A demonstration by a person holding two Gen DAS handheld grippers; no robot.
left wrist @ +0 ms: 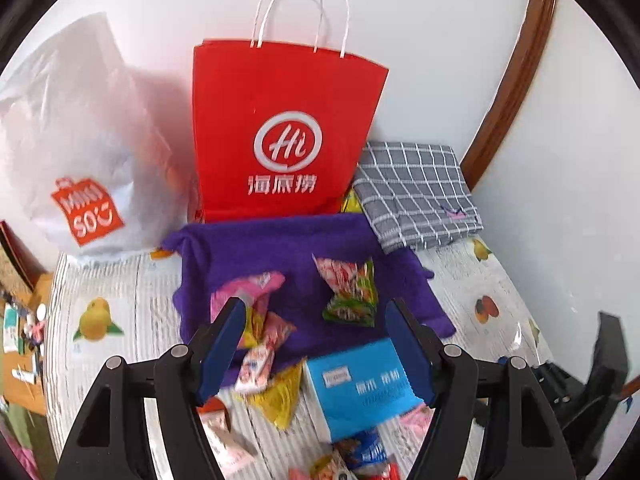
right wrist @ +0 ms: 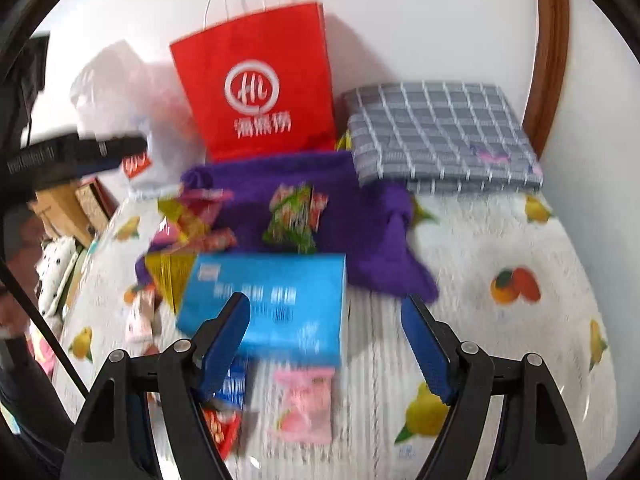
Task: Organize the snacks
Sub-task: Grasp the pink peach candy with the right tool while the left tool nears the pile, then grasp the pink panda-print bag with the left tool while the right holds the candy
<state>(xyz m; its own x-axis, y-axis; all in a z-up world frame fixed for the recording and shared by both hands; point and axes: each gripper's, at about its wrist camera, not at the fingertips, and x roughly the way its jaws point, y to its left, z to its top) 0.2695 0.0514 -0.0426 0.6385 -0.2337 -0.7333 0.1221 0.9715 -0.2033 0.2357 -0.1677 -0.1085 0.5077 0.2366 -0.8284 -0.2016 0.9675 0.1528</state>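
Several snack packets lie on a purple cloth [left wrist: 260, 248] and on the fruit-print table cover [left wrist: 120, 280]. Among them are a green and red packet [left wrist: 352, 296] [right wrist: 294, 216], pink packets [left wrist: 248, 288], a yellow packet [left wrist: 280, 396] and a blue box [left wrist: 360, 388] [right wrist: 272, 304]. My left gripper [left wrist: 316, 304] hovers open above the cloth's front edge, nothing between its fingers. My right gripper [right wrist: 326, 298] is open over the blue box's right end, apart from it. A pink packet [right wrist: 306, 404] and a red one [right wrist: 222, 428] lie near its left finger.
A red paper bag [left wrist: 284, 128] [right wrist: 260, 92] with white handles stands against the wall behind the cloth. A white plastic bag [left wrist: 80, 140] is to its left, a folded grey checked cloth [left wrist: 416, 196] [right wrist: 440, 132] to its right. Clutter sits beyond the table's left edge.
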